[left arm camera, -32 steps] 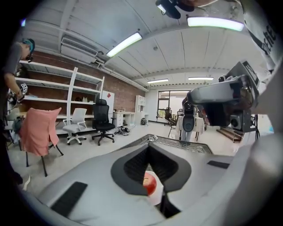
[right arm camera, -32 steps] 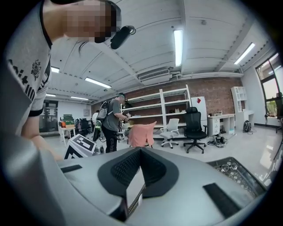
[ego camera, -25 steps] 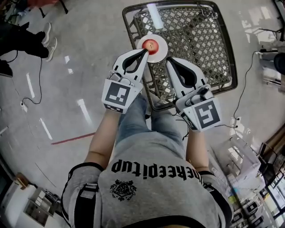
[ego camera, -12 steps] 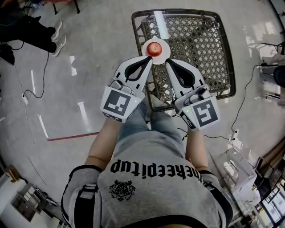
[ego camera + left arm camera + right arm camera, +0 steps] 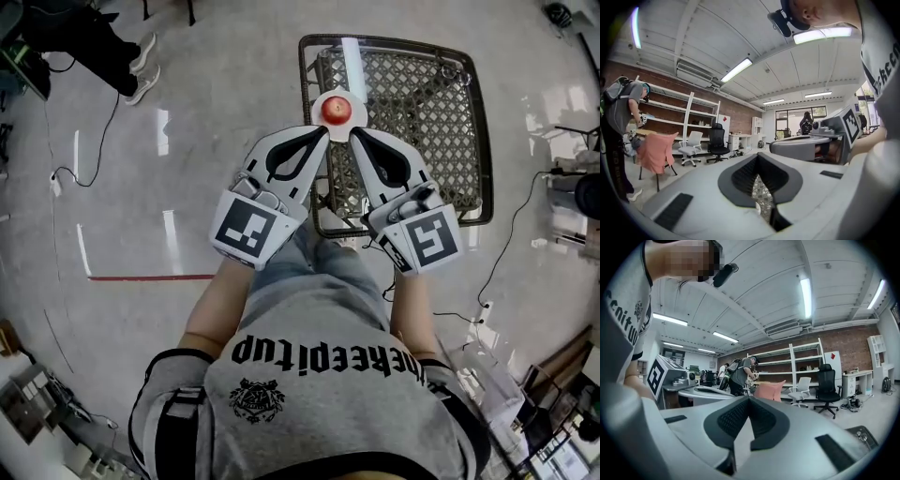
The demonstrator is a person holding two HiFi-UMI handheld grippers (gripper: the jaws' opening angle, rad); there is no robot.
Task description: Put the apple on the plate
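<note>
Plainly, the apple [image 5: 336, 109] sat on the small white plate [image 5: 359, 105], red against the white and roughly at its middle. The plate rested on the bench [image 5: 422, 94], a dark-framed top of open woven lattice, close to the corner nearest the person's left side.

The left tongs [image 5: 324, 132] were closed, their tips brought together with nothing gripped between them. In the left gripper view only a sliver of the bench's lattice showed through the hollow behind the pads. The right tongs [image 5: 354, 133] were likewise closed and empty, the tips meeting in the right gripper view. In the head view both pairs pointed toward the plate from the person's side, one tip near each side of its near edge. Neither touched the apple. How high they hung above the bench could not be told.

Each pair carried its marker cube [image 5: 246, 222] at the rear, near the wrist.

On the pale floor lay a red line [image 5: 150, 277] to the left, and another person's shoes [image 5: 142, 67] showed at the upper left. A black office chair [image 5: 717, 143] and a pink cloth [image 5: 655, 152] draped over a seat stood along the brick wall.
</note>
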